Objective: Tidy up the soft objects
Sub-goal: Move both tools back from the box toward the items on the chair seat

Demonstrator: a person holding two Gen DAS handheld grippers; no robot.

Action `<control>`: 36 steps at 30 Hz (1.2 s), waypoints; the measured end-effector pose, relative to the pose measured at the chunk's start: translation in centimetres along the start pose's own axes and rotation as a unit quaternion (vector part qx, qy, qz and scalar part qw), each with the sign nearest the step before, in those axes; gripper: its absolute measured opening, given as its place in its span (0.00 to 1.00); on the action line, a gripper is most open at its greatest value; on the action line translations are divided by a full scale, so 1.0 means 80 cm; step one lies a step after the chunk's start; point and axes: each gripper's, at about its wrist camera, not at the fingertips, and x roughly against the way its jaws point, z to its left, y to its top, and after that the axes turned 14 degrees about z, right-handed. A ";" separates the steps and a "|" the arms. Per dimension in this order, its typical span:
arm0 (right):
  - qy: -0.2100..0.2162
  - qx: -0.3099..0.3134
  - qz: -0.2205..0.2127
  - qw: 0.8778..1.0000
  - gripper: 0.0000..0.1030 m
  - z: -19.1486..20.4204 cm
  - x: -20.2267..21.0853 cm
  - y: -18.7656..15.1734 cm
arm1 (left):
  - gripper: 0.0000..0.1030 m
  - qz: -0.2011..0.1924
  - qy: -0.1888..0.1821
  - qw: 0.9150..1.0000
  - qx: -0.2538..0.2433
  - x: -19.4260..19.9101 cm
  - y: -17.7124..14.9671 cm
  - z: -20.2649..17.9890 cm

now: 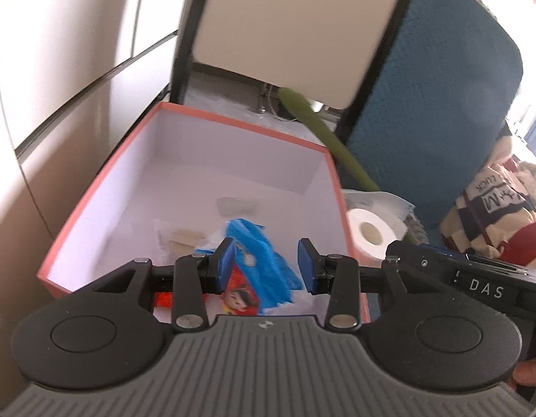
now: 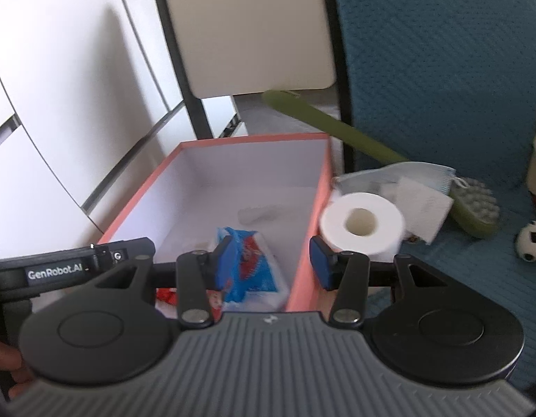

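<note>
Blue cushion (image 2: 441,104) — pink box (image 2: 313,187), tissue packet (image 2: 248,264)

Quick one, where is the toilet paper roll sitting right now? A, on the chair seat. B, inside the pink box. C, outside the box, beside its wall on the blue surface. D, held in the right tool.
C: the toilet paper roll stands outside the pink box, next to its wall on the blue surface.

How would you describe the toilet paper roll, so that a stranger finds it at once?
Find the pink-rimmed box on the blue cover. Just outside its right wall lies the toilet paper roll. It is the only round white thing with a hollow core; the white sheets beside it are flat, and the brush is green.
</note>
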 end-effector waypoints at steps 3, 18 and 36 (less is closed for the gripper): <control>-0.014 -0.010 -0.005 1.000 0.49 -0.018 0.011 -0.012 | 0.44 0.002 -0.006 1.000 -0.014 -0.001 -0.010 -0.020; -0.082 -0.065 -0.034 0.994 0.49 -0.106 0.062 -0.069 | 0.44 0.015 -0.049 0.997 -0.066 -0.024 -0.048 -0.117; -0.149 -0.115 -0.039 0.981 0.49 -0.190 0.094 -0.134 | 0.44 0.033 -0.067 0.991 -0.114 -0.048 -0.086 -0.209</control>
